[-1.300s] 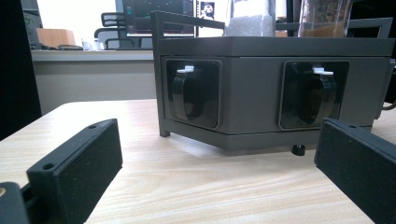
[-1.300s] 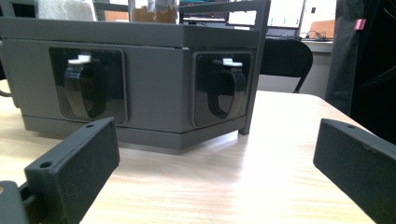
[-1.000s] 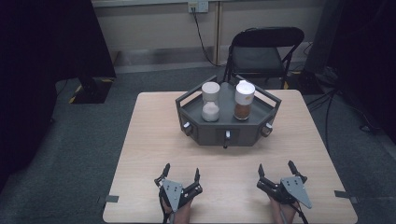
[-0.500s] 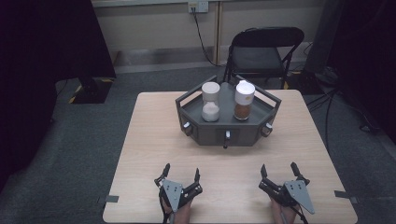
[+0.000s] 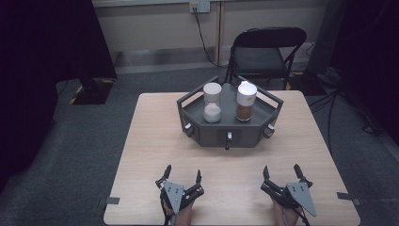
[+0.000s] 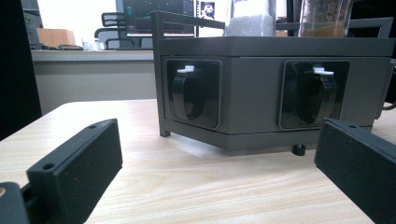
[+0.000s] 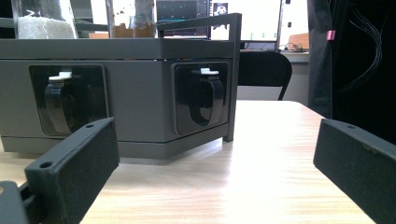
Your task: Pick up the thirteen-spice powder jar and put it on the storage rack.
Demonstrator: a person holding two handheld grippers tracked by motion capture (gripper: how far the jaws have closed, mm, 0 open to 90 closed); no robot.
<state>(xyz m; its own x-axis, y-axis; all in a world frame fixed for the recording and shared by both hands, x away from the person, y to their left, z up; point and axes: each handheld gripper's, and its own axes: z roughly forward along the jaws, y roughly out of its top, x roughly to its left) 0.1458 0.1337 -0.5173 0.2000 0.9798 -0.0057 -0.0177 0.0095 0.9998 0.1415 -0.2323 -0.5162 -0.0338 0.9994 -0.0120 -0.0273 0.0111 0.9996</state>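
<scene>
Tools rest low at the near edge of the wooden tabletop (image 5: 155,141), left tool (image 5: 181,176) and right tool (image 5: 281,173) both spread wide, holding nothing. Dark grey hexagonal rack (image 5: 244,135) sits toward the far middle, well apart from both, carrying a white-powder jar (image 5: 212,102) beside a brown-spice jar (image 5: 246,100).

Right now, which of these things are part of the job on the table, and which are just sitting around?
Part of the job:
- grey tray with knobs on its sides
- jar of white grains
- jar of brown grains
- left tool, open
- right tool, open

Just around:
- folding chair behind the table
- wall socket and its cable
</scene>
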